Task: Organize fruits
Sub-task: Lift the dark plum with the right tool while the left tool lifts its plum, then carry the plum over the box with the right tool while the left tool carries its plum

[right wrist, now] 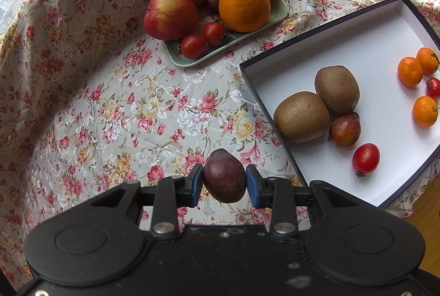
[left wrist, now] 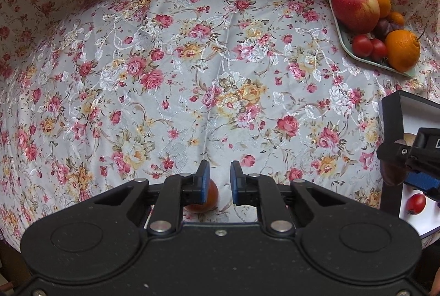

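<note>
Looking down through the right wrist view, we saw the right gripper (right wrist: 224,184) clenched on a dark purple plum (right wrist: 224,176), both blue pads pressed to its sides, plum held above the floral tablecloth (right wrist: 123,109) of the desk, just left of the dark-rimmed white box (right wrist: 277,114). In that box we counted two kiwis (right wrist: 301,116), touching each other, a reddish plum-like fruit (right wrist: 345,130) against them, a cherry tomato (right wrist: 365,158) near the front, and at the right edge three small tangerines (right wrist: 409,71) with another tomato (right wrist: 434,88) between them. Behind, on the pale green tray (right wrist: 187,59), we noted an apple (right wrist: 170,14), two big oranges (right wrist: 244,7), two tomatoes (right wrist: 203,41), several dark plums and a small tangerine at the back, all packed close.

In the left wrist view the left gripper (left wrist: 219,181) pointed down at the cloth, its jaws at their narrowest with a gap between the pads and nothing in it. A small orange fruit (left wrist: 211,198) lay on the cloth below, half hidden by the left finger, not gripped. We could not tell if the finger touched it. The right gripper showed at the right edge over the box.
</note>
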A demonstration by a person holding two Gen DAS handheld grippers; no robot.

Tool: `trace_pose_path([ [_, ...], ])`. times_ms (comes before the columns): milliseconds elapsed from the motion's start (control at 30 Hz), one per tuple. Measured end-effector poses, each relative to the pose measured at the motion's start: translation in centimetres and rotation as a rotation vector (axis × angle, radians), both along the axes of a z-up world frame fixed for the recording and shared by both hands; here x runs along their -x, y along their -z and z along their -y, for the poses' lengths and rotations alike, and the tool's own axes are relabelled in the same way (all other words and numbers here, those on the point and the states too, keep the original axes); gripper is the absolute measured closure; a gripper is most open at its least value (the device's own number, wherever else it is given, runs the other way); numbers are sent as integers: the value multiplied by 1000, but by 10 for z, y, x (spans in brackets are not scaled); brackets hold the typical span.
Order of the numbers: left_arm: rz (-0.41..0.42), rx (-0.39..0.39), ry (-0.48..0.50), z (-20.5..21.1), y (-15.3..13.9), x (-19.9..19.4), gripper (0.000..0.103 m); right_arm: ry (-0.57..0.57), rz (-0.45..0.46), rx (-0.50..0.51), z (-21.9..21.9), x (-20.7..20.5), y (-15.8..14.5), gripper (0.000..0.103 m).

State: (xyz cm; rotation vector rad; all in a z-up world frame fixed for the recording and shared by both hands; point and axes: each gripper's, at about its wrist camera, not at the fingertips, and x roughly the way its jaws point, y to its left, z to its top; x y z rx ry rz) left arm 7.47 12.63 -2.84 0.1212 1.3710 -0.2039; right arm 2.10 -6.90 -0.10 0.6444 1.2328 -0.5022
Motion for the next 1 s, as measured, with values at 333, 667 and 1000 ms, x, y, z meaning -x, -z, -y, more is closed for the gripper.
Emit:
trace_pose_path([
  [333,-18,-46,-12,-6,14,-1,54,5,17,-40,3,-2,-5,68],
  [667,-100,-83,-32,-8,37,-4,48,-6,15,-46,1,-1,-5,68],
  [1000,-97,-36,-68,-1,26,0,59,5,18,-45,6,2,-8,68],
])
